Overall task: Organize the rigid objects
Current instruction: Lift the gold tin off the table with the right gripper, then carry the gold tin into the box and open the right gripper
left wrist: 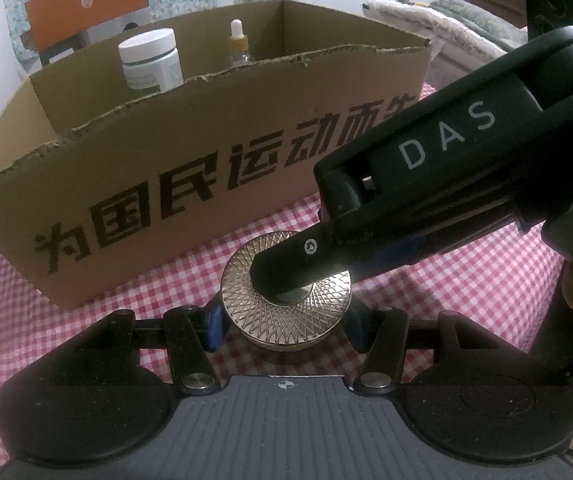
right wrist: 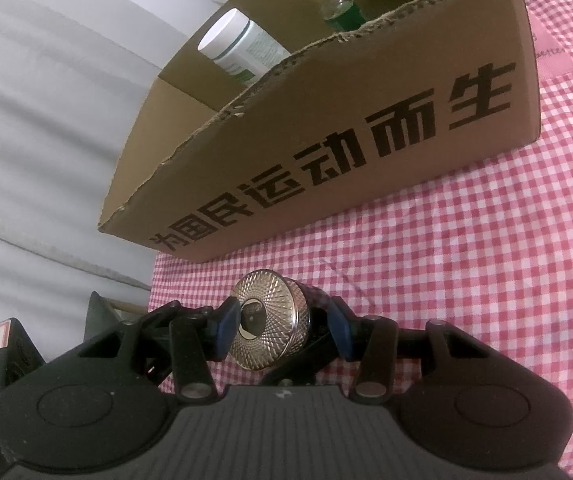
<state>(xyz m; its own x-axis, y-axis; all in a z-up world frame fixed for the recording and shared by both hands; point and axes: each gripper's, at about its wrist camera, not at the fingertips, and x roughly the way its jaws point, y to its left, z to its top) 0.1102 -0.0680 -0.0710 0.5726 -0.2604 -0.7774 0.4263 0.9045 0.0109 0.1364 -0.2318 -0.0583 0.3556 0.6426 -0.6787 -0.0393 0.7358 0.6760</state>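
tablecloth (right wrist: 466,280): red-white check | box (left wrist: 190,152): brown (black lettering) | jar lid (left wrist: 242,296): gold lattice

Left gripper (left wrist: 286,326) angled down toward table, blue pads closed on sides of round gold jar (left wrist: 262,308). Right gripper (right wrist: 282,330) crosses in from right, also angled down, one finger lying across jar's top, other at its far end. Both grip same jar.
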